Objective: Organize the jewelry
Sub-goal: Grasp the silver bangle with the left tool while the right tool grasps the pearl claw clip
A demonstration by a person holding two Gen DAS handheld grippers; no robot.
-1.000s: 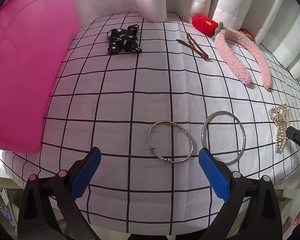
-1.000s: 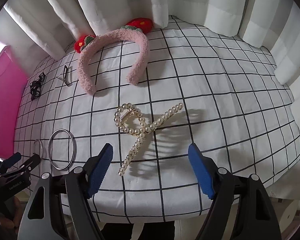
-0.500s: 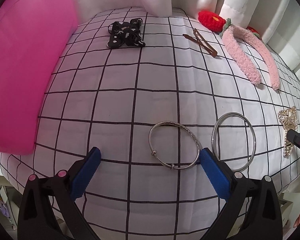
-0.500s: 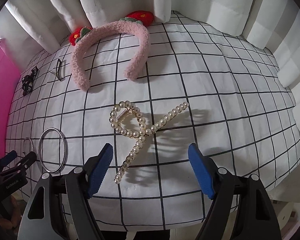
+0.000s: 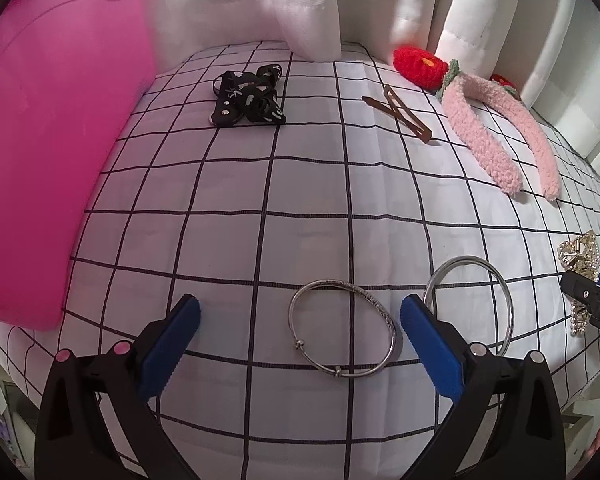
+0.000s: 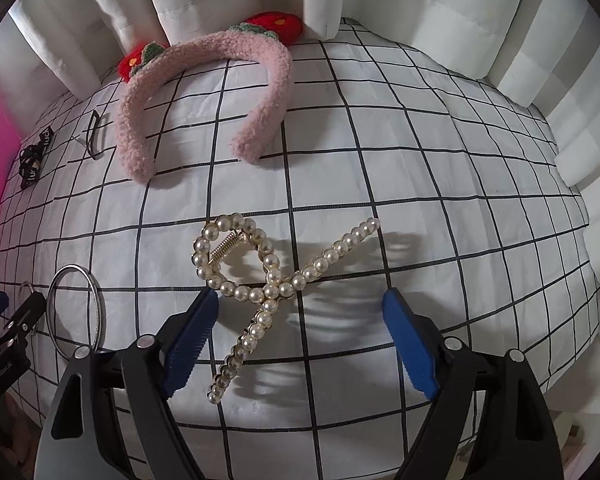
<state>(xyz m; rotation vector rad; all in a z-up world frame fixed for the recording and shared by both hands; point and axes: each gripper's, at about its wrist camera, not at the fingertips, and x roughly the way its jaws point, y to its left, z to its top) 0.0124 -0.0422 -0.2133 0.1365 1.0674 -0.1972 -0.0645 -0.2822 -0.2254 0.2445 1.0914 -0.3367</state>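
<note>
Left claw (image 5: pixel 300 316) first: its two blue fingers are spread wide and hold nothing. A thin silver bangle (image 5: pixel 342 328) lies flat on the checked cloth (image 5: pixel 300 184) between them, closer to the right finger. A bigger plain ring bangle (image 5: pixel 470 300) lies just beside it, partly behind that same finger. I think I should slide a little to the right so the thin bangle sits in the middle. Then I go down low and pinch its edge, because it is flat and could slip. Far off I see a black bow (image 5: pixel 248 96), a brown hair clip (image 5: pixel 398 114), a fluffy pink headband (image 5: pixel 500 136) and a big pink box (image 5: pixel 48 140) at the left.

Right claw (image 6: pixel 300 312) next: it is wide apart too, with nothing in it. A pearl hair claw clip (image 6: pixel 268 280) lies between the fingers, nearer the left one. It is bumpy and long. I would close on the crossed middle, slowly, so it does not twist or pop away.
</note>
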